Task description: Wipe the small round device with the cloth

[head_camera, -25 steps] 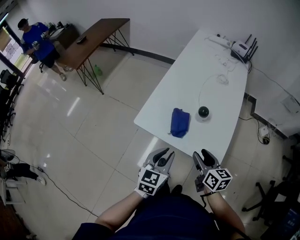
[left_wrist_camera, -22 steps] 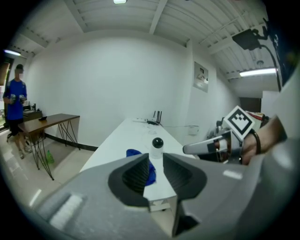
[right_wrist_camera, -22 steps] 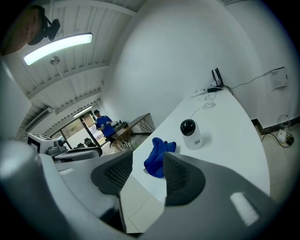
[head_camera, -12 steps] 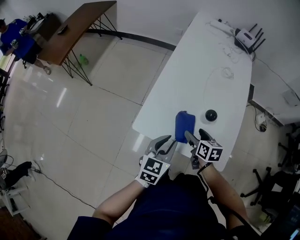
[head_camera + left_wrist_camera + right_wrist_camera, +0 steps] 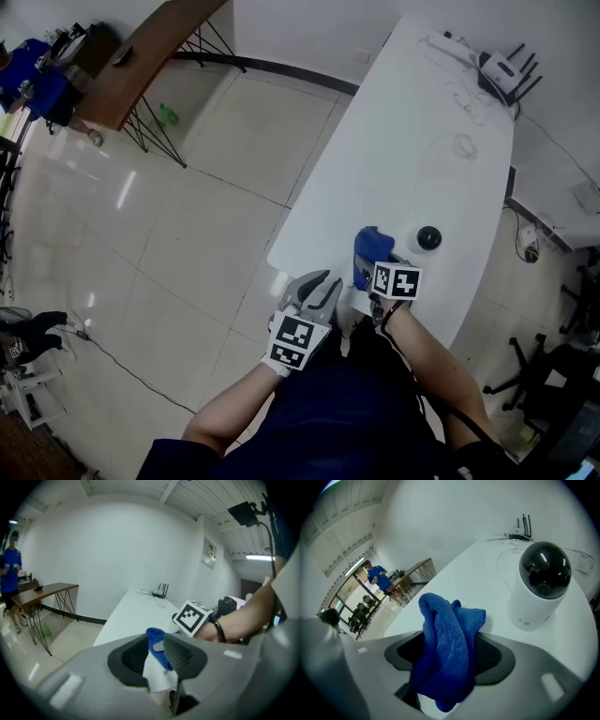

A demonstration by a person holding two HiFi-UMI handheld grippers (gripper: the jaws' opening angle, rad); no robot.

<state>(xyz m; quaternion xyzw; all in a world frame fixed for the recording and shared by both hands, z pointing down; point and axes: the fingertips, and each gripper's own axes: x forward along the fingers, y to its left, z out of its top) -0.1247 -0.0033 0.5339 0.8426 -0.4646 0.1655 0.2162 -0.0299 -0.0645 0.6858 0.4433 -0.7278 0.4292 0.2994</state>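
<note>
Right gripper view: right gripper (image 5: 450, 645) jaws, just opened wider, straddle cloth (image 5: 440, 620) beside round device (image 5: 540, 590); left gripper (image 5: 157, 651) jaws slightly apart.

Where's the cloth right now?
In the head view, the cloth lies at the table's near end, left of the device, between the right gripper's jaws, which have just been opening.

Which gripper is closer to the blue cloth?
Right. The right gripper, jaws just opening, straddles the blue cloth; the left gripper hovers by the table edge, left of the cloth.
</note>
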